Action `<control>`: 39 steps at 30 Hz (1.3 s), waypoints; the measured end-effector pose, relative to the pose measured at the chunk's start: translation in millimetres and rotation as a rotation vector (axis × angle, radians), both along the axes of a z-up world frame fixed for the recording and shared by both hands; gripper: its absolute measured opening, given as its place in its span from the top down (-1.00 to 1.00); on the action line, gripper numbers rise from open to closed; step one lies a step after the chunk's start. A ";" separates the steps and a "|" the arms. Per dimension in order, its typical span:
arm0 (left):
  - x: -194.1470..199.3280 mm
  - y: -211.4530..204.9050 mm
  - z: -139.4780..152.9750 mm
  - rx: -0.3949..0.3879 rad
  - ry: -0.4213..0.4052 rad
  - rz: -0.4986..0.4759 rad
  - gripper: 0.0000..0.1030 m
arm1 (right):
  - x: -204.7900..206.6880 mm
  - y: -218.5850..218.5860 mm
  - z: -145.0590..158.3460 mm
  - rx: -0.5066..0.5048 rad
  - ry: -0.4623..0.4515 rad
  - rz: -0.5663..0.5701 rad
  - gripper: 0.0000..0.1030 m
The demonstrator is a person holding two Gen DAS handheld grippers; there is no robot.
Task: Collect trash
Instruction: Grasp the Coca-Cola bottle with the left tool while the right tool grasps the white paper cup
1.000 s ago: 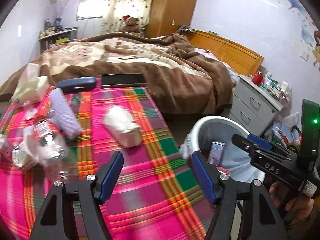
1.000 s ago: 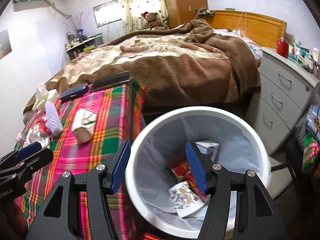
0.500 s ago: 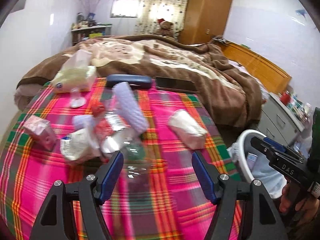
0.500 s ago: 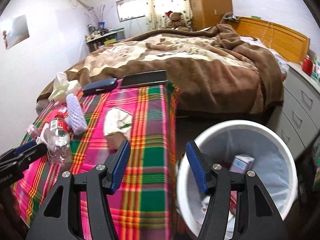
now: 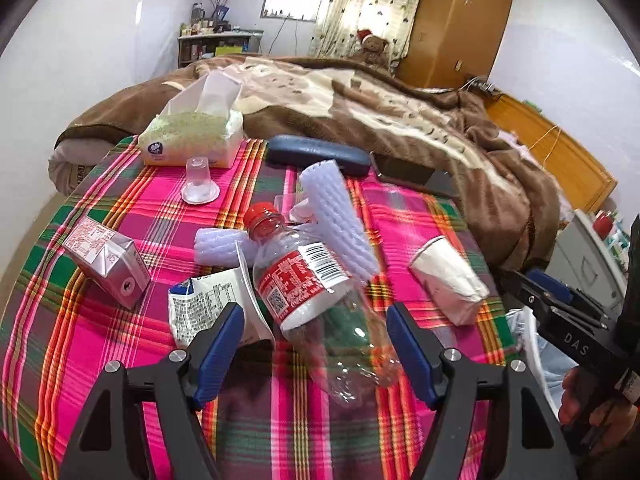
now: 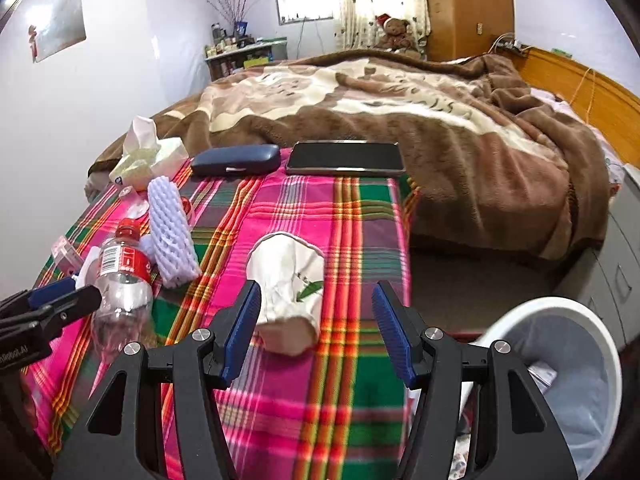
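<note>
White-walled bedroom: brown-blanketed bed (image 6: 400,120), wooden wardrobe (image 5: 456,24), curtained bright window (image 6: 306,0).

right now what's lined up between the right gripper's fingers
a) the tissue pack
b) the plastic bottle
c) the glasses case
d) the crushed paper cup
d: in the right wrist view the crushed paper cup lies on the plaid cloth between the open fingers of the right gripper, untouched, while the plastic bottle lies off to the left.
</note>
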State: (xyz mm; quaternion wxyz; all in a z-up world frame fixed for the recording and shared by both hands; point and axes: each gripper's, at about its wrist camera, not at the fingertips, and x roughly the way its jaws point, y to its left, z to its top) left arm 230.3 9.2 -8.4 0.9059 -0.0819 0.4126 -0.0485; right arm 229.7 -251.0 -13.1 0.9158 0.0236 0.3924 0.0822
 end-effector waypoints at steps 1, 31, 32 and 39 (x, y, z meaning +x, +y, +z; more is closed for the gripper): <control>2.7 -0.4 -1.6 -0.002 0.005 -0.001 -0.42 | 2.5 1.7 -1.2 -0.003 0.004 0.005 -0.15; 11.6 -3.4 -7.8 0.051 0.006 0.039 -0.53 | 31.7 15.5 -23.2 0.005 0.092 0.081 -0.16; 10.2 -0.3 -7.7 0.039 0.013 0.054 -0.53 | 31.1 15.1 -23.4 0.011 0.098 0.085 -0.16; -5.7 2.8 -8.9 -0.011 0.007 0.064 -0.53 | 31.3 15.8 -26.5 0.030 0.112 0.100 -0.16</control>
